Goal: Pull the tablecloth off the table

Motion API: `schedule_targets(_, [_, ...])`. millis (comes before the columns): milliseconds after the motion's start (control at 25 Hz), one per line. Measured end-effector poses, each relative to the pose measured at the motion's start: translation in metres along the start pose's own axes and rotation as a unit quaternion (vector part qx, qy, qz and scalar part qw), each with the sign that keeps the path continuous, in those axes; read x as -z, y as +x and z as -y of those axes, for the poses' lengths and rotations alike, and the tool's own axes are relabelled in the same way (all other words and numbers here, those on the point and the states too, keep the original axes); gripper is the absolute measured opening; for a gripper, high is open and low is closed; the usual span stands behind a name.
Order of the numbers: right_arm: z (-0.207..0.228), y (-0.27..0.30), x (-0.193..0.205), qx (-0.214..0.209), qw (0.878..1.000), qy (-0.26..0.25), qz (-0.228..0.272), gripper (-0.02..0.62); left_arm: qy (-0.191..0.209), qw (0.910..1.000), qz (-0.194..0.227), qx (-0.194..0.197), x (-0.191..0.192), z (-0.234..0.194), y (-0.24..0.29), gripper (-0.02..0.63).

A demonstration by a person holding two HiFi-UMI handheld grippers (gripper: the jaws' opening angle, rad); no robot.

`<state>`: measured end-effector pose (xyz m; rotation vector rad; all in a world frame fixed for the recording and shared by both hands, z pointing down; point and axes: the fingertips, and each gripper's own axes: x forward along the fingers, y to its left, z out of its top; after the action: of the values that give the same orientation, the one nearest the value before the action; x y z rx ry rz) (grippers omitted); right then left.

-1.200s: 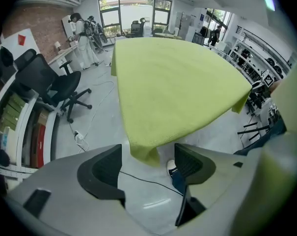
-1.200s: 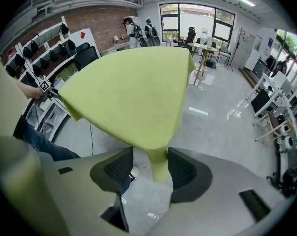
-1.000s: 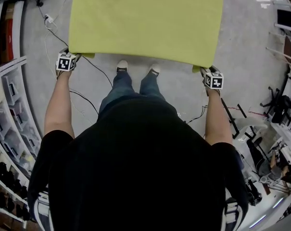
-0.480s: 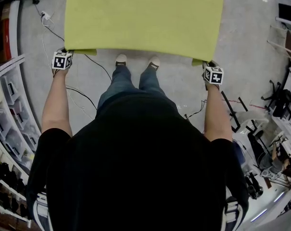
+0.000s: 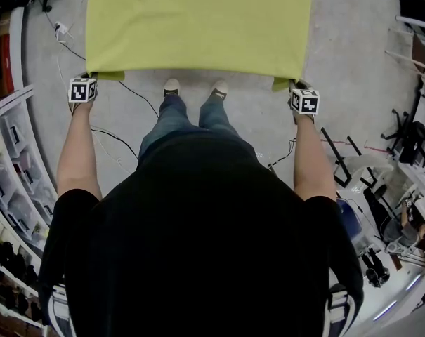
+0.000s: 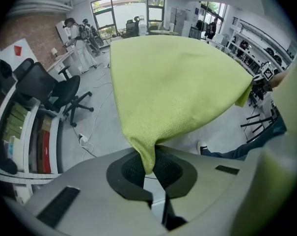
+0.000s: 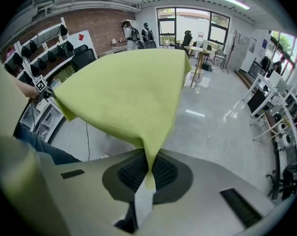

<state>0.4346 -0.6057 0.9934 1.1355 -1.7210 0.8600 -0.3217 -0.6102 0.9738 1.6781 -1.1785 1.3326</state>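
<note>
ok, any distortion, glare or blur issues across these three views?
Head view: barrel distortion curves the shelves; tablecloth evenly lit, sharp. Left gripper view: fisheye, black corners, windows overexposed. Right gripper view: same vignette, glare streak on floor.

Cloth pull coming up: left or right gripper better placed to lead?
Neither, I'd say. The left gripper has its jaws shut on the tablecloth at its near left corner, the right gripper on the near right corner, both level along the near edge. Pull with both together.
</note>
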Motion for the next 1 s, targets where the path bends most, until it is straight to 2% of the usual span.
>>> schedule_targets(160, [0.008, -0.014, 0.016, -0.002, 1.0, -0.009, 0.007, 0.023, 0.002, 0.9999, 0.001, -0.014, 0.005, 0.019, -0.017, 0.026])
schedule_targets(400, [0.014, -0.053, 0.047, -0.015, 0.999, -0.03, 0.02, 0.023, -0.004, 0.9967, 0.009, -0.08, 0.019, 0.051, -0.064, 0.026])
schedule_targets(720, [0.027, -0.106, 0.061, -0.023, 0.997, -0.039, 0.065, 0.023, 0.006, 0.988, 0.043, -0.148, 0.011, 0.085, -0.142, 0.025])
schedule_targets(1000, [0.006, -0.161, 0.073, -0.007, 0.994, -0.035, 0.099, 0.023, 0.014, 0.9849, 0.071, -0.157, 0.03, 0.091, -0.188, 0.026])
